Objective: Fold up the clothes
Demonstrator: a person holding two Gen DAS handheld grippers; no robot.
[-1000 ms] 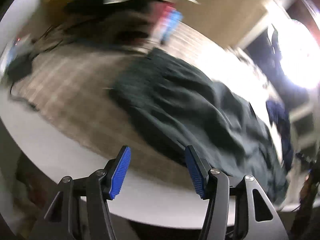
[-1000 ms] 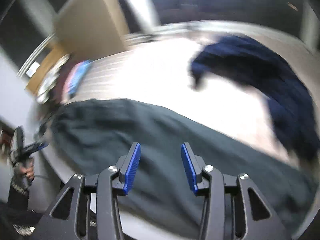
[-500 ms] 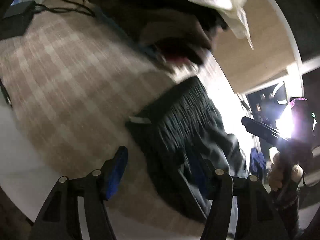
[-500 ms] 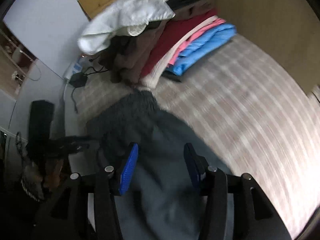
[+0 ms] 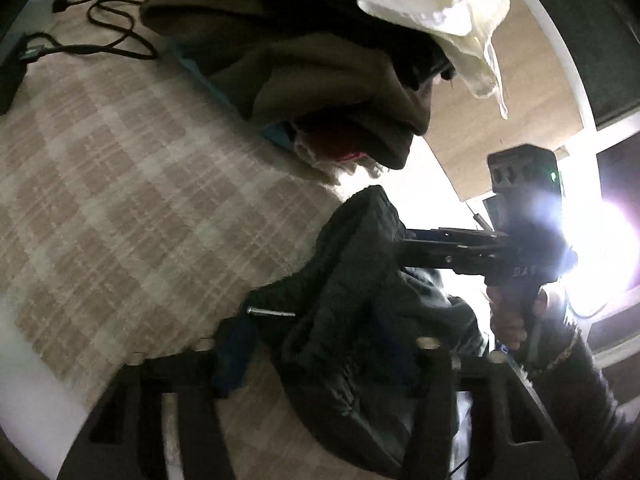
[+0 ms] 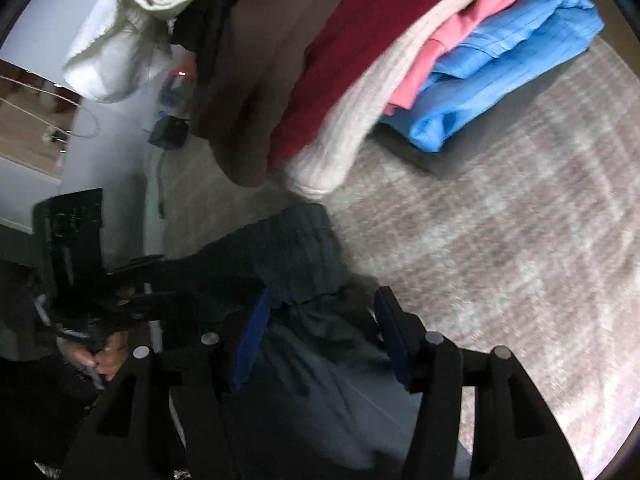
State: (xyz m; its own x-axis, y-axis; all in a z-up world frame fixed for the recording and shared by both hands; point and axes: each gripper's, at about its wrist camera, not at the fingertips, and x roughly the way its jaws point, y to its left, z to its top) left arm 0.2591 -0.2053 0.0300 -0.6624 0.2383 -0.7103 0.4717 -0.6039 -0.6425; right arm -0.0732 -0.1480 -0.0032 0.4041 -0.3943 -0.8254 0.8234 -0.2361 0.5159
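Dark green trousers point(image 5: 360, 280) with a gathered elastic waistband point(image 6: 296, 240) lie on a beige checked bedspread point(image 5: 120, 200). My left gripper point(image 5: 328, 350) stands over one waistband corner. Its jaws are closing with bunched cloth between them, and the left blue pad point(image 5: 236, 352) is still clear of the fabric. My right gripper point(image 6: 322, 340) hovers over the other end of the waistband. Its jaws are opening, with the cloth lying between and below the blue pads point(image 6: 252, 344). Each gripper appears in the other's view, held by a hand point(image 5: 508, 320).
A pile of clothes, blue point(image 6: 500, 64), pink, cream, red point(image 6: 340, 60) and brown with a white towel point(image 5: 448, 12) on top, lies just beyond the waistband. Black cables and a charger point(image 5: 100, 40) lie at the bed's far corner. A bright lamp point(image 5: 600, 256) glares.
Both grippers came in from over the spread trousers to the waistband end near the pile. The left jaws narrowed around bunched cloth; the right jaws widened.
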